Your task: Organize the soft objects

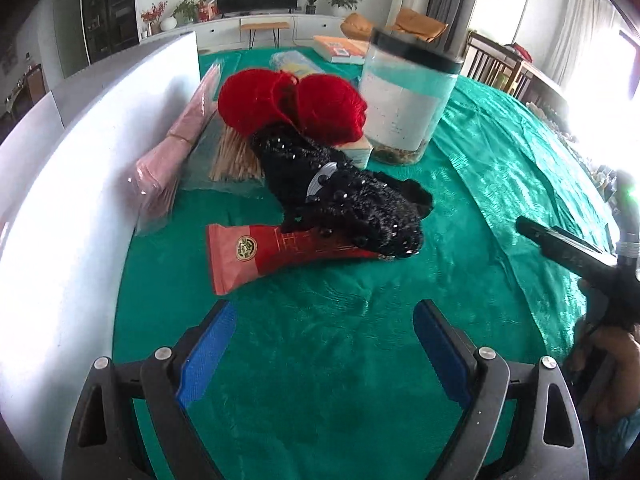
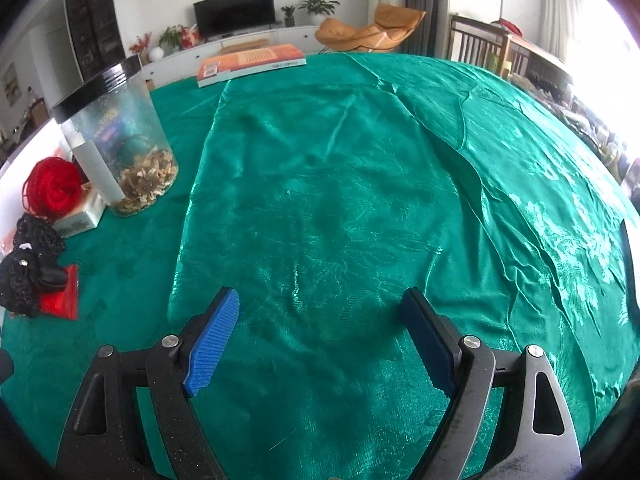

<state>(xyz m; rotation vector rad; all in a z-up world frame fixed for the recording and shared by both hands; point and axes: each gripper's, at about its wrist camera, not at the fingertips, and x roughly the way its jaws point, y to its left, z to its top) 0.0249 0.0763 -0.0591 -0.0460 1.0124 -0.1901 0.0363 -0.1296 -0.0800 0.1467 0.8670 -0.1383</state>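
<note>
**Inspector A:** Green satin cloth (image 2: 340, 200) covers the whole worktop, creased toward the right of the frame. Status of the left tongs (image 1: 324, 320)?

**Inspector B:** Spread wide, blue pads apart, nothing between them, low in the frame above bare cloth. Right tongs (image 2: 320, 312) likewise: wide apart and holding nothing, over the folded strip of cloth at centre.

**Inspector A:** Location of the soft items?

**Inspector B:** Left wrist view, centre of frame: a black beaded knit piece (image 1: 344, 196) lies with its near end on a red packet (image 1: 272, 256). Behind it, upper centre, two red yarn balls (image 1: 292, 102) sit side by side, touching. In the right wrist view the same group sits at the far left edge, well apart from the right tongs.

**Inspector A:** Other items?

**Inspector B:** A clear jar with a black lid (image 1: 408, 96) stands upright just right of the yarn, dried material at its bottom. A small pale box (image 1: 356, 150) lies at the jar's base. Left of the yarn: a bundle of thin sticks (image 1: 236, 156) and a pink wrapped pack (image 1: 172, 152) along a white board (image 1: 80, 200). An orange book (image 2: 252, 62) lies at the far edge, top of frame.

**Inspector A:** Contact between tongs and any item?

**Inspector B:** None observed.
</note>
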